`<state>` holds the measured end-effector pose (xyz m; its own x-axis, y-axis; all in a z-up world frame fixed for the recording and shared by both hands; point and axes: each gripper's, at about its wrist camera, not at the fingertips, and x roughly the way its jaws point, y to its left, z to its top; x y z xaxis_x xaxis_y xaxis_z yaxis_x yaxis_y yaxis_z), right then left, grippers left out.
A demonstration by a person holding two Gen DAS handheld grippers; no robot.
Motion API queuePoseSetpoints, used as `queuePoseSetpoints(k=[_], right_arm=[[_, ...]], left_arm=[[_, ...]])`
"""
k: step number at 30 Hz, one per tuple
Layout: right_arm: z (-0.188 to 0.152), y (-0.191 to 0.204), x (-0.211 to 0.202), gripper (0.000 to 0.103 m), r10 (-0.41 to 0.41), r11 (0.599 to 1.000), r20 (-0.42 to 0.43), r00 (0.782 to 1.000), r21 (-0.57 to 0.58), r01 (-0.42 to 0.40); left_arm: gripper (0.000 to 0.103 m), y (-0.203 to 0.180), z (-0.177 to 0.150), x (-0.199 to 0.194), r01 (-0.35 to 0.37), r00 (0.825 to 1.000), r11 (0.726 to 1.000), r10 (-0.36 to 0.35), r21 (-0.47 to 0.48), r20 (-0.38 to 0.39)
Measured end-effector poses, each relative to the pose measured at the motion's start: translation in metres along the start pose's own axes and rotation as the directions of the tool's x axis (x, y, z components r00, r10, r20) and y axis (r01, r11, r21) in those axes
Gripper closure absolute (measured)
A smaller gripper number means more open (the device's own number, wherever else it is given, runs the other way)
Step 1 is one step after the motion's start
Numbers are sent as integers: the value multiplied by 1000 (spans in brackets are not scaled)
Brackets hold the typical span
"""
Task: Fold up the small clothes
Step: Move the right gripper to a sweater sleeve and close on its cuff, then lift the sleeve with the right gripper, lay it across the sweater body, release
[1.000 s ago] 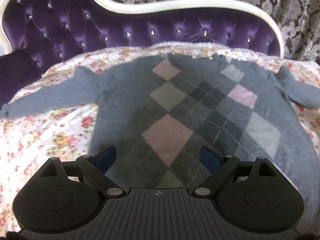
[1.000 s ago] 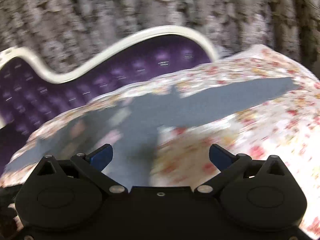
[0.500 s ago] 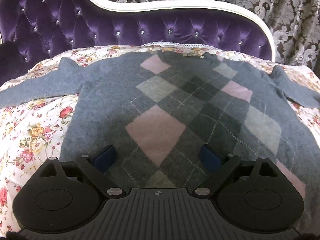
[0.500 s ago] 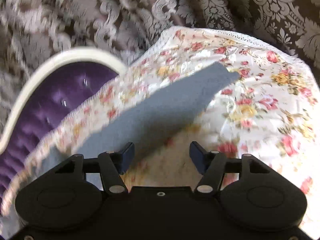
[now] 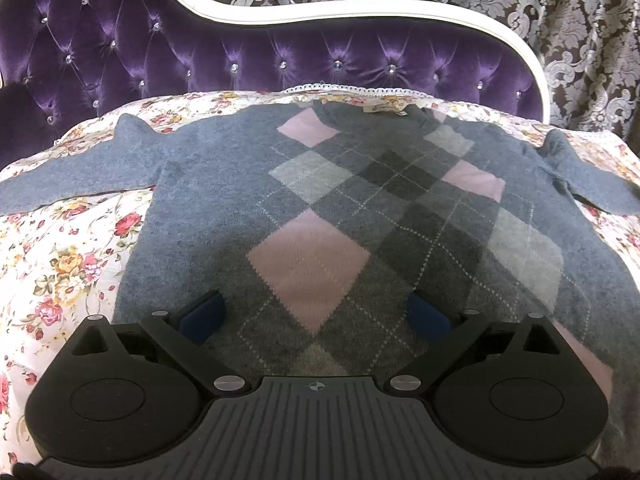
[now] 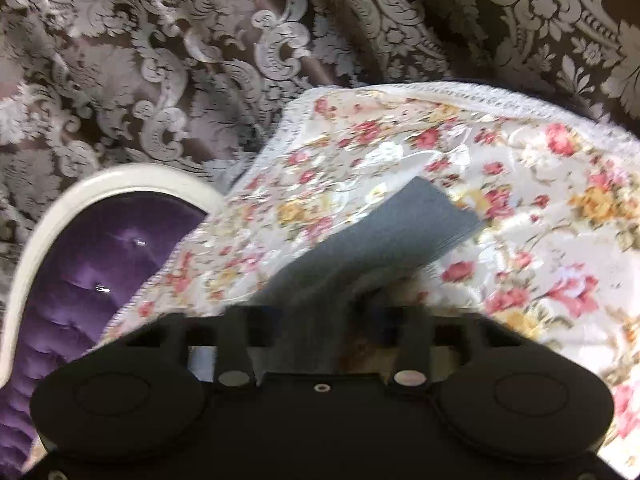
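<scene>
A grey argyle sweater (image 5: 320,208) with pink and grey diamonds lies flat, face up, on a floral cover (image 5: 60,264), sleeves spread to both sides. My left gripper (image 5: 316,316) is open and empty, low over the sweater's hem. In the right wrist view the sweater's right sleeve (image 6: 392,232) runs from its cuff down between the fingers. My right gripper (image 6: 320,320) has its fingers drawn in on the sleeve, which bunches between them. The view is blurred.
A purple tufted sofa back (image 5: 280,56) with a white frame stands behind the cover; it also shows in the right wrist view (image 6: 92,260). Patterned brown curtains (image 6: 240,40) hang behind. The cover's lace edge (image 6: 520,100) lies beyond the cuff.
My right gripper swung to the right sleeve, came down over it and closed its fingers on it. My left gripper moved forward and lower over the sweater's hem, staying open.
</scene>
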<state>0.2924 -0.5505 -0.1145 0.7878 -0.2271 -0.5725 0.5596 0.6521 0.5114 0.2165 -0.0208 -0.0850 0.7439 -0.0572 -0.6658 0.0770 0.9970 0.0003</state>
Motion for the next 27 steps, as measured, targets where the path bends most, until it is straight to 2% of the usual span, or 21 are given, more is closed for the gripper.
queuePoseSetpoints(k=[2, 7, 10, 15, 18, 22, 24, 27], right_arm=[[4, 3, -7, 89, -19, 1000, -1, 1000, -20, 19], [23, 17, -52, 90, -43, 993, 83, 996, -104, 52], [35, 27, -73, 90, -43, 988, 106, 993, -145, 58], [38, 71, -91, 91, -22, 964, 124, 992, -261, 54], [30, 117, -100, 92, 36, 933, 121, 992, -361, 10], [-1, 194, -118, 94, 156, 851, 86, 984, -517, -90], [-22, 230, -123, 95, 229, 815, 40, 973, -554, -169], [-52, 263, -121, 90, 316, 795, -21, 948, -539, -277]], left_arm=[[3, 0, 0, 0, 1, 1000, 1000, -1, -1, 1], [3, 0, 0, 0, 1, 1000, 1000, -1, -2, 2], [3, 0, 1, 0, -1, 1000, 1000, 1, -5, 4], [7, 3, 6, -3, 8, 1000, 1000, -8, -24, -11], [13, 10, 11, -11, 39, 999, 998, -41, -53, -23], [13, 24, 15, -27, 52, 998, 995, -54, -87, -15], [13, 30, 15, -32, 52, 998, 995, -54, -85, -20], [13, 38, 14, -37, 47, 999, 996, -49, -72, -18]])
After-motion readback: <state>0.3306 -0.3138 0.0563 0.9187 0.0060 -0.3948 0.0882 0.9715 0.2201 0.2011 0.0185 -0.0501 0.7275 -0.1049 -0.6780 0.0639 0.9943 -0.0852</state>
